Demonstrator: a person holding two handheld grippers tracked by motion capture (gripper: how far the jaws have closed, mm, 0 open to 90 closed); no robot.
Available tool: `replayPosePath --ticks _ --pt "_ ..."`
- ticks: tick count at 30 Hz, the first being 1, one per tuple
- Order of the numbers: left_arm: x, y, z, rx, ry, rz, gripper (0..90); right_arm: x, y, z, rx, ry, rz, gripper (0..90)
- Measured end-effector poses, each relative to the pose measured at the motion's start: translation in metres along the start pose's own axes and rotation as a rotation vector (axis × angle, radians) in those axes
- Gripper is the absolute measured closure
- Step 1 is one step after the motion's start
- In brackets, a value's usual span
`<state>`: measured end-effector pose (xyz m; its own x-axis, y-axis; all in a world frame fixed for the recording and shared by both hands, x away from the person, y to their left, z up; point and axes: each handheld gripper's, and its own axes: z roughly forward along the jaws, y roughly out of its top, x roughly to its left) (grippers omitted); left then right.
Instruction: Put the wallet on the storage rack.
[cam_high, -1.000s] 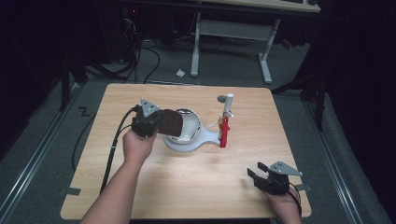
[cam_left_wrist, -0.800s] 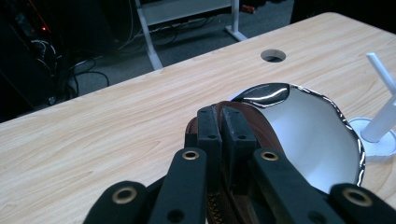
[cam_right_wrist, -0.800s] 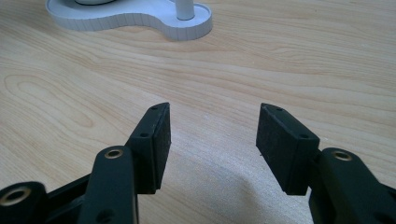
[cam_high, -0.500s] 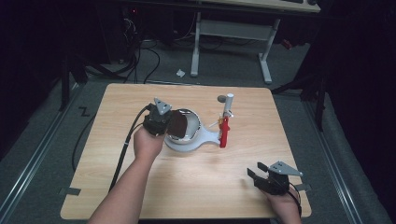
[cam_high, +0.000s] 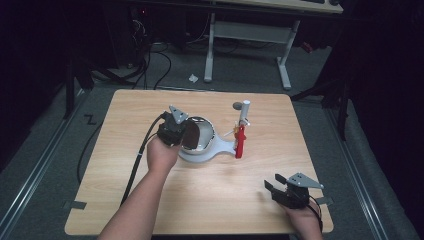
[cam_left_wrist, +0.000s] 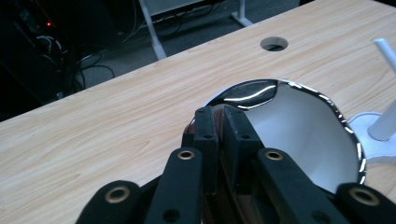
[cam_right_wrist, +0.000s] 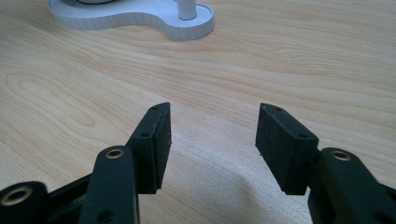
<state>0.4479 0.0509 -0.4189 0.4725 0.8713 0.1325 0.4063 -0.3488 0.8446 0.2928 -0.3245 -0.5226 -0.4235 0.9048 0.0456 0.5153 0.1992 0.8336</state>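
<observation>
Now my left gripper (cam_left_wrist: 219, 122) sits at the near rim of the shiny bowl (cam_left_wrist: 299, 126) on the white stand (cam_high: 202, 152), jaws just easing apart, a thin brown thing (cam_left_wrist: 218, 140) between them. Well off from that stand, my right gripper (cam_right_wrist: 212, 135) gapes wide, empty.

Bowl (cam_high: 199, 134) on base (cam_high: 210, 152), post (cam_high: 243, 120) right.
</observation>
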Motion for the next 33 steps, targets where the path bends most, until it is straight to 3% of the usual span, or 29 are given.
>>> replayPosePath --ticks 10,28,33 --pt "0.007 -0.001 -0.004 -0.018 -0.046 -0.060 61.0 0.000 0.000 0.000 0.005 0.000 0.001 45.6" --pt "0.028 -0.010 -0.040 -0.099 -0.164 -0.165 46.5 0.002 -0.001 0.002 0.014 0.000 0.001 46.0" --pt "0.034 -0.021 -0.053 -0.109 -0.196 -0.165 44.8 0.003 -0.001 0.003 0.015 0.003 -0.006 46.0"
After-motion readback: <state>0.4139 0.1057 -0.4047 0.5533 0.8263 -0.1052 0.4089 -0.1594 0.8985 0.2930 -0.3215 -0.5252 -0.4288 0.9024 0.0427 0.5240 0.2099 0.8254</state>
